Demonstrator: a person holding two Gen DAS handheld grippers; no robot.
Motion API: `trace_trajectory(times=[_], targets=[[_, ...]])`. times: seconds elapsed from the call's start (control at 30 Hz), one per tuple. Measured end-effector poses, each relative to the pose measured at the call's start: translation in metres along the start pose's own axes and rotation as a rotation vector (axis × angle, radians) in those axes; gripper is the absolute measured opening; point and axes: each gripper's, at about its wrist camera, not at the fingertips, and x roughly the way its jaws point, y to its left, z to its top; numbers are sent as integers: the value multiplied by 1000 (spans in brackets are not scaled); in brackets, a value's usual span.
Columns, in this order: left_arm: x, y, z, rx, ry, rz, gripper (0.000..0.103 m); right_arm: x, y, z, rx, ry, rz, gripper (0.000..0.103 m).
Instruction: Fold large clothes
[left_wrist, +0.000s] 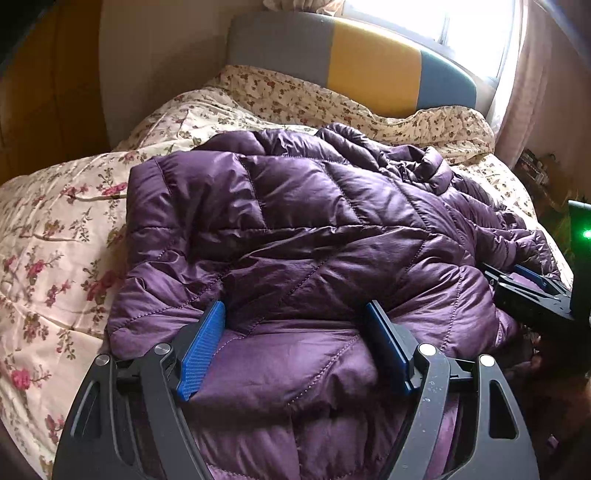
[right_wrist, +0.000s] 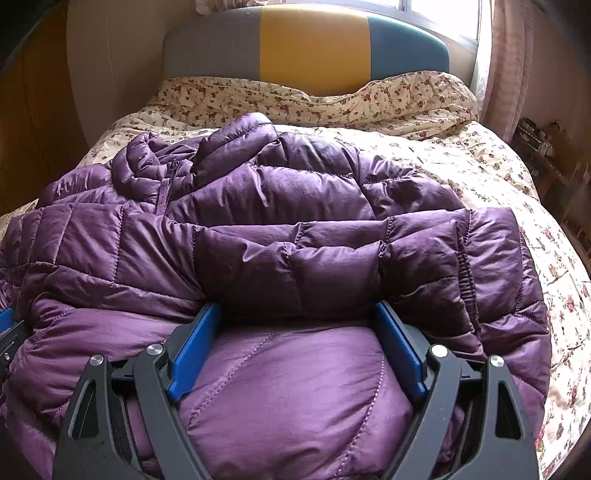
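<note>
Lying spread across the bed (right_wrist: 498, 177) below the headboard (right_wrist: 306, 48), the purple jacket (right_wrist: 295, 236) is being handled at its near edge. The left tool (left_wrist: 295, 314) and right tool (right_wrist: 299, 314) are both gaping wide, each straddling a puffy bulge of fabric, probably to gather thick padding for a fold; whether the pads are pressing cannot be told.

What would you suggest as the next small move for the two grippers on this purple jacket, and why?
Probably close both grippers on the near hem. The left gripper and right gripper each stand wide open with a puffy bulge of the purple jacket between their blue pads, and both sleeves already lie folded across its body.
</note>
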Motion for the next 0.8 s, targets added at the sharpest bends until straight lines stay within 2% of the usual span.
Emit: trace_trajectory(times=[0.27,0.33,0.4,0.5,0.6,0.8], targets=[[4,-1,0,3,14,8,78,0,0,1,-7,5,-10,84],[3,0,1,0,24,-5,80,-4,-2,5,-5,18,-7,89],[-7,5,3,-17,31,-24,80,-14,-6,9,-2,40,0,93],[-37,15,-4,-39,14,-43,80,-45,-14,6,-6,25,32,98],[-70,28,-21,-35,-7,-40,80,-69,-24,-11,-41,58,62,98],[-126,62,-74,-35,12,-43,80,-117,-61,-80,-65,145,67,98]])
